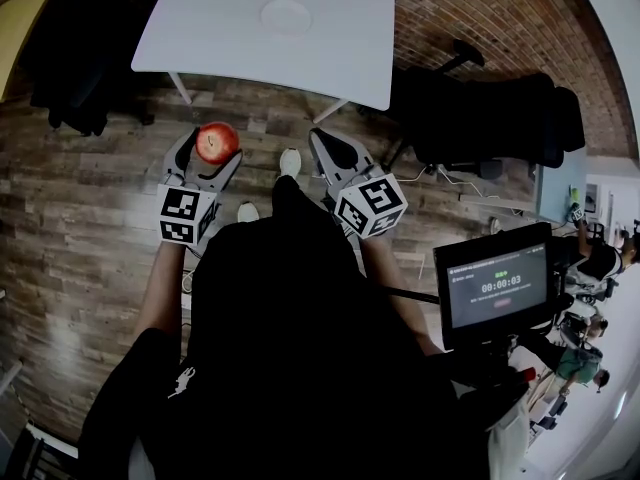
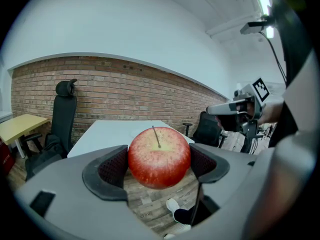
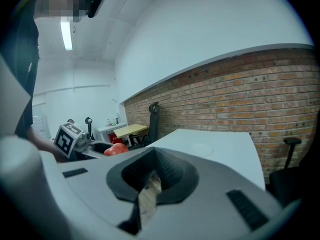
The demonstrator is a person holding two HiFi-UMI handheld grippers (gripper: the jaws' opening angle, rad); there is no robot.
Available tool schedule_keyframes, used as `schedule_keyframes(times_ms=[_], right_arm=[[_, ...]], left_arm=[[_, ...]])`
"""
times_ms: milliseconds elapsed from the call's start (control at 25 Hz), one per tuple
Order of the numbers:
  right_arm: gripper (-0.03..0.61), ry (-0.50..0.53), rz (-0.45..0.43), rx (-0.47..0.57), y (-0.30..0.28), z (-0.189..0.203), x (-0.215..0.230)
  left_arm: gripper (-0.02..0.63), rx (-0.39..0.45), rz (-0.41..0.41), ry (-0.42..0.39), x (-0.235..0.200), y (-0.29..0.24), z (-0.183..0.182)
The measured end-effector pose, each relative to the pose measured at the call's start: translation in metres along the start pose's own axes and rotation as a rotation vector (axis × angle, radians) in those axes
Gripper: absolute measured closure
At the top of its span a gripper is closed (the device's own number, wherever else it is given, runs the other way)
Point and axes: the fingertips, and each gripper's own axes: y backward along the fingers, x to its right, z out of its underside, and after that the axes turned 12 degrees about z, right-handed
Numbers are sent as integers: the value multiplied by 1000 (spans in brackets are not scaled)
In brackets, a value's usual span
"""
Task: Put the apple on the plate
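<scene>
Observing the left claw (image 2: 159,160) clamping the apple (image 2: 159,154) between both pads, jaws standing wide around the fruit, stem pointing up; holding it in the air just short of the near edge of the tabletop (image 1: 200,38), over the wooden floor (image 1: 80,218); noting the right claw (image 3: 151,173) with jaws pressed together, empty, likewise hanging short of that near edge; recording the plate (image 1: 286,16) lying flat on the tabletop toward its far side, well apart from the apple.
</scene>
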Motion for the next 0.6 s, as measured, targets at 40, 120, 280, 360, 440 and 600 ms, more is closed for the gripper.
schedule_keyframes(times_ms=[40, 120, 280, 360, 440, 600], right_arm=[[575, 8, -2, 0, 0, 0, -2], [575, 22, -5, 2, 1, -2, -2], [575, 33, -11, 1, 2, -3, 4], [575, 35, -15, 8, 1, -5, 5], [575, 32, -20, 13, 0, -6, 7], [575, 5, -18, 10, -18, -4, 34]], left_arm=[[227, 2, -2, 0, 0, 1, 1], [227, 8, -7, 0, -1, 2, 0], [227, 21, -21, 7, 0, -1, -2], [227, 17, -24, 7, 1, -2, 0], [227, 10, -22, 9, 3, -6, 2], [227, -12, -17, 6, -4, -36, -4]])
